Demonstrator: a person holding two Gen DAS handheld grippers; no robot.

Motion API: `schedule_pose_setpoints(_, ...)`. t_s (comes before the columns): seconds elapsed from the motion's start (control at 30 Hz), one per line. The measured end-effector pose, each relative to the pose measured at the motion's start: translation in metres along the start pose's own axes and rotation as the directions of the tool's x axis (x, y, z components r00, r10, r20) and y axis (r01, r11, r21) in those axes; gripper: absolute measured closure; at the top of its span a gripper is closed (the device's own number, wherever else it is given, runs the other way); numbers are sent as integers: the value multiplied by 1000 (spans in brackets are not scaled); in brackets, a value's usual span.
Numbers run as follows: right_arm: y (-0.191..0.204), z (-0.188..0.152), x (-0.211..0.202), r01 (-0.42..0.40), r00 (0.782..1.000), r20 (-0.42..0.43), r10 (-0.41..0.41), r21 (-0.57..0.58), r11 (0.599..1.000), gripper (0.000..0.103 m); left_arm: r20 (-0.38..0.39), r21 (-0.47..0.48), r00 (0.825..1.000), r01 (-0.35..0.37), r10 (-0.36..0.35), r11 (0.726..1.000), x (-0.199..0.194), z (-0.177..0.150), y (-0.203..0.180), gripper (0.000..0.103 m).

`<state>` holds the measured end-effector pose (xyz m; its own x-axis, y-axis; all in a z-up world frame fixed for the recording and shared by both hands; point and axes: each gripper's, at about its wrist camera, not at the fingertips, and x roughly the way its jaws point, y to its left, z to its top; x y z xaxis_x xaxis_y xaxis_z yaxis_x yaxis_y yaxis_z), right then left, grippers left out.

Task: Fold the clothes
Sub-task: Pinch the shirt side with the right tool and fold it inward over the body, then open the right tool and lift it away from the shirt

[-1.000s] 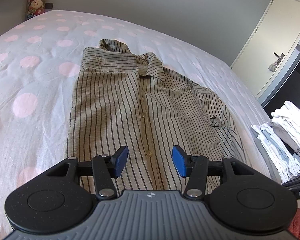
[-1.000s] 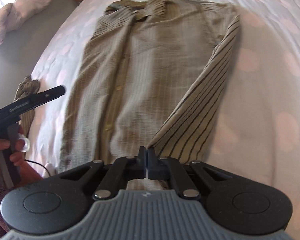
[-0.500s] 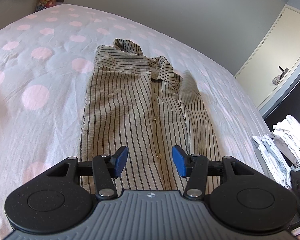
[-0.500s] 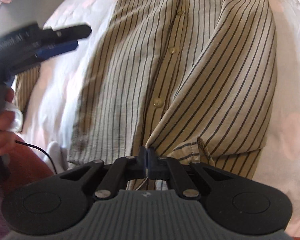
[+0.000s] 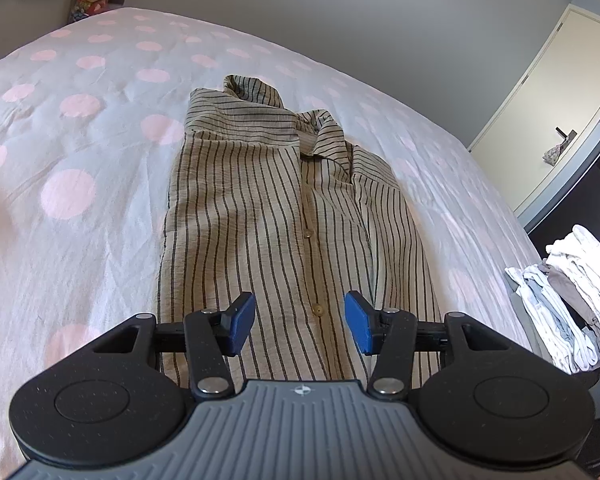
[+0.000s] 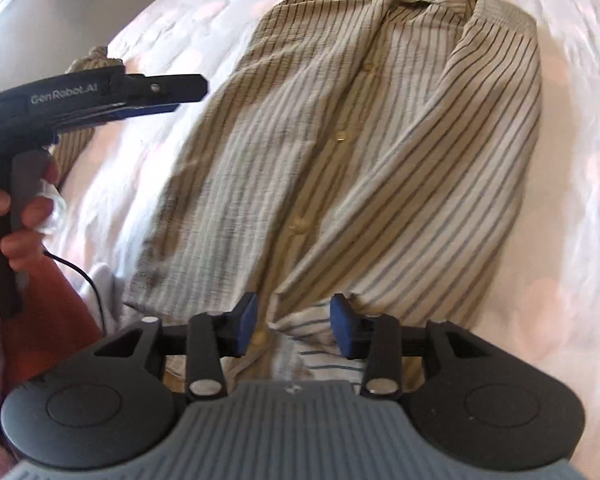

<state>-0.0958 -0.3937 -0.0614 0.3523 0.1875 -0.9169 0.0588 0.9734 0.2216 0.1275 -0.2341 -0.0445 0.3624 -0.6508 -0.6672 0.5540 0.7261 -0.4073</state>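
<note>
Just beneath the right claw (image 6: 293,322) lies the striped shirt (image 6: 340,160) on the bed (image 6: 572,240), its folded-in sleeve cuff between pads now spreading, clamped shut before. The left claw (image 5: 300,322) hovers apart over the hem.

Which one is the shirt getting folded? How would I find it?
Find the big bed with pink polka dots. In its middle lies the striped button-up shirt: beige with dark lines, unlike the folded white clothes stacked at the bed's edge.
</note>
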Motion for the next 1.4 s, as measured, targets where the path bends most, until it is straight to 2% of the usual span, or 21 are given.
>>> schedule_pose_setpoints(0.07, -7, -3, 3, 36, 999, -19, -36, -13, 999, 51, -4, 1, 1000, -2, 2, 1000, 1, 0, 0, 55)
schedule_pose_setpoints(0.17, -19, -9, 18, 31, 999, -39, -32, -5, 999, 51, -19, 9, 1000, -3, 3, 1000, 3, -1, -1, 55)
schedule_pose_setpoints(0.23, -18, -12, 21, -7, 1000, -30, 7, 1, 1000, 62, -32, 17, 999, -4, 5, 1000, 5, -2, -2, 55)
schedule_pose_setpoints(0.3, -12, -13, 20, -47, 998, -30, 47, -21, 999, 94, -47, 23, 999, -9, 10, 1000, 8, -3, -3, 55)
schedule_pose_setpoints(0.33, -6, -13, 19, -54, 998, -41, 52, -49, 997, 96, -54, 26, 998, -12, 13, 1000, 10, -4, -3, 55)
schedule_pose_setpoints(0.5, 35, -20, 18, -93, 990, -122, 69, -206, 974, 98, -69, 30, 997, -20, 22, 999, 13, -5, -3, 55)
schedule_pose_setpoints(0.67, 69, -39, 42, -65, 969, -245, -34, -385, 921, 98, -90, 35, 995, -32, 35, 999, 15, -6, -1, 55)
schedule_pose_setpoints(0.83, 70, -48, 59, -57, 954, -292, -72, -412, 910, 99, -135, 47, 987, -78, 83, 996, 21, -10, 2, 55)
schedule_pose_setpoints(0.9, 66, -49, 60, -55, 953, -294, -74, -407, 912, 93, -151, 56, 983, -96, 103, 994, 23, -11, 3, 55)
schedule_pose_setpoints(0.97, 59, -45, 46, -70, 960, -277, -40, -378, 923, 91, -169, 65, 978, -112, 122, 992, 24, -13, 3, 55)
schedule_pose_setpoints(1.1, 38, -33, 6, -70, 973, -231, -14, -353, 933, 78, -235, 93, 954, -167, 185, 981, 30, -7, 0, 55)
schedule_pose_setpoints(1.2, 13, -10, -20, -19, 982, -186, -45, -331, 944, 78, -283, 132, 934, -188, 219, 973, 42, 8, -1, 54)
schedule_pose_setpoints(1.4, -42, 56, -49, 130, 984, -89, -152, -213, 968, 77, -361, 263, 861, -276, 359, 925, 87, 47, 5, 52)
